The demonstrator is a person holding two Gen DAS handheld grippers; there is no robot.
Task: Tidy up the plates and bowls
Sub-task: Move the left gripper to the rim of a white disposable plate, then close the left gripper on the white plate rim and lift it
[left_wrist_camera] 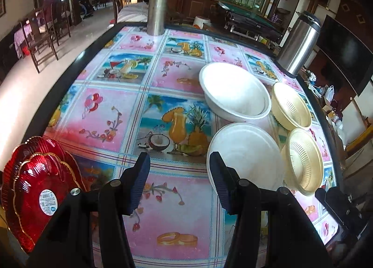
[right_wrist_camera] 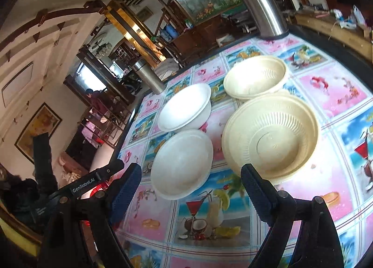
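Observation:
My left gripper (left_wrist_camera: pixel 179 155) hangs open over the patterned tablecloth (left_wrist_camera: pixel 121 114), with nothing between its fingers. Two stacked red scalloped plates (left_wrist_camera: pixel 35 193) lie at its lower left. Ahead to the right stand two white bowls, one far (left_wrist_camera: pixel 235 91) and one near (left_wrist_camera: pixel 244 158), and two cream ribbed bowls (left_wrist_camera: pixel 291 107) (left_wrist_camera: pixel 303 161). In the right wrist view my right gripper (right_wrist_camera: pixel 191 166) is wide open and holds nothing. The near white bowl (right_wrist_camera: pixel 181 163) lies just ahead of its left finger. A cream bowl stack (right_wrist_camera: pixel 270 137) lies ahead of the right finger.
Two steel flasks stand at the far table edge (left_wrist_camera: pixel 157 9) (left_wrist_camera: pixel 298 44). The table has a black rim (left_wrist_camera: pixel 58 86). The left gripper's body (right_wrist_camera: pixel 93 179) shows in the right wrist view. Beyond the table are wooden chairs (left_wrist_camera: pixel 39 35) and a seated person (left_wrist_camera: pixel 49 5).

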